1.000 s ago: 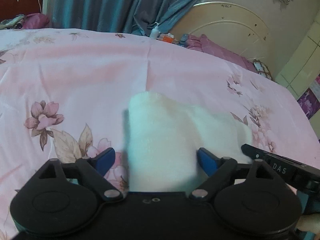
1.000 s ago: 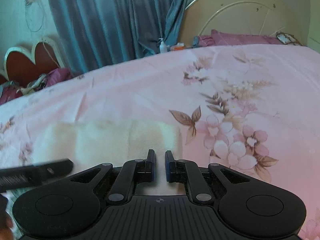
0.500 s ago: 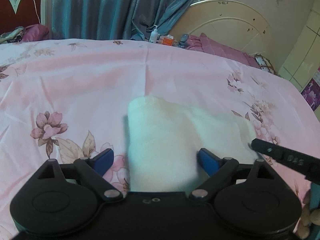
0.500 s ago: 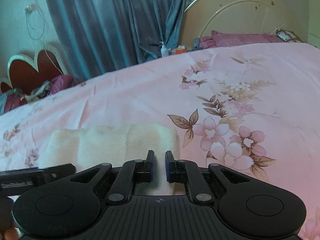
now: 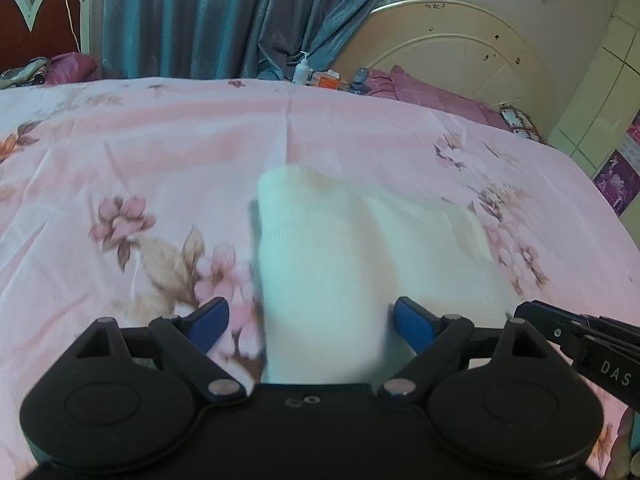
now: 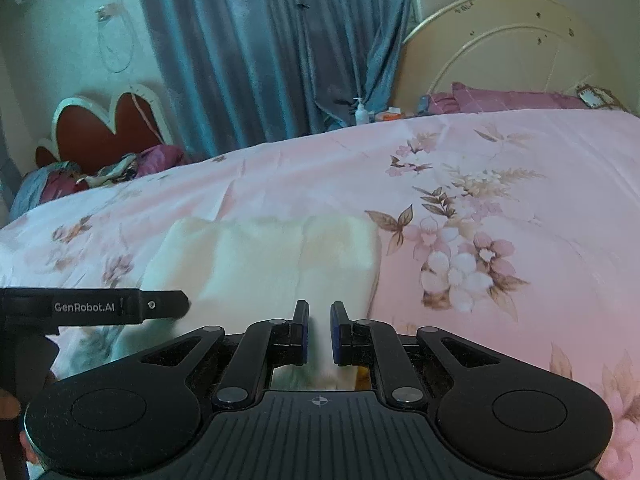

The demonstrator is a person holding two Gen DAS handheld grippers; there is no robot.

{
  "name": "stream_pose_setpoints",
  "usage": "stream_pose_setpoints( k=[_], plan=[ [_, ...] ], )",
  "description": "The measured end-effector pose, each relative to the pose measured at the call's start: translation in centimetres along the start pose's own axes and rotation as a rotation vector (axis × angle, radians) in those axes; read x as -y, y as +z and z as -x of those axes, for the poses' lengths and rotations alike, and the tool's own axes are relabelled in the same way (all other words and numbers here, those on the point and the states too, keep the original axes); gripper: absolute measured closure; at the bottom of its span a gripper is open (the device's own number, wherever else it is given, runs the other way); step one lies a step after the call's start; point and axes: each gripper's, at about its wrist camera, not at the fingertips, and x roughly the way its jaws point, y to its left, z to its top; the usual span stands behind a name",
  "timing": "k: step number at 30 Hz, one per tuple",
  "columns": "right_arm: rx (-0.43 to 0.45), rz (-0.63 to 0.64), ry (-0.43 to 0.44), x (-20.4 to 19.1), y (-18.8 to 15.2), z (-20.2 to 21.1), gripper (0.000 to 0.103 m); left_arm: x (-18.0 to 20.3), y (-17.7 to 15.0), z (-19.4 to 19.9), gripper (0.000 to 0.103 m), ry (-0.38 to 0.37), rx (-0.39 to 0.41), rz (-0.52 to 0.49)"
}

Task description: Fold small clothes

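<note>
White cloth (image 5: 320, 264) lies mostly folded on the pink bed (image 5: 160, 152). The left gripper (image 5: 312, 320) is spread wide around its near end; the right gripper (image 6: 319, 330) is nearly closed, pinching the near edge. I'd keep both corners level and lay the edge over squarely.

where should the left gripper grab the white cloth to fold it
Judging by its pose, the near left edge of the white cloth. That folded layer already sits between the open left gripper, so closing from the near side should catch it.
</note>
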Motion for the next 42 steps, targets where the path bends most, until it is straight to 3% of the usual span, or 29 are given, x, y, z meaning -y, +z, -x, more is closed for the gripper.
stream_pose_setpoints(
  k=[7,13,17,24,31,37,38,39,41,42],
  plan=[
    [-0.034,0.058,-0.042,-0.4,-1.7,-0.8,0.093,-0.2,-1.5,-0.2,0.012,-0.008,-0.027,0.043],
    [-0.028,0.003,-0.002,0.4,-2.2,2.3,0.093,-0.1,-2.6,1.6,0.014,-0.023,-0.032,0.030],
    [-0.055,0.039,0.015,-0.3,-4.0,4.0,0.093,-0.4,-4.1,2.2,0.014,-0.033,-0.059,0.036],
    [-0.120,0.025,0.023,0.1,-7.5,4.5,0.093,0.3,-6.3,2.7,0.012,-0.019,-0.064,-0.029],
    [-0.137,0.000,0.040,0.6,-7.6,5.3,0.093,0.5,-6.3,3.2,0.012,-0.032,-0.079,-0.013],
    [-0.117,-0.076,0.070,2.0,-5.3,4.8,0.092,0.0,-4.5,2.7,0.012,-0.046,-0.076,0.055],
    [-0.112,-0.090,0.076,2.2,-4.9,4.6,0.087,0.1,-4.1,2.6,0.012,-0.046,-0.072,0.056],
    [-0.106,-0.103,0.083,2.4,-4.4,4.4,0.060,0.1,-3.7,2.5,0.012,-0.046,-0.069,0.056],
    [-0.077,-0.118,0.084,2.6,-3.6,4.2,0.025,0.2,-3.1,2.1,0.011,-0.053,-0.063,0.055],
    [-0.062,-0.113,0.086,2.6,-3.1,4.0,0.025,0.2,-2.7,1.9,0.011,-0.052,-0.061,0.053]
  ],
)
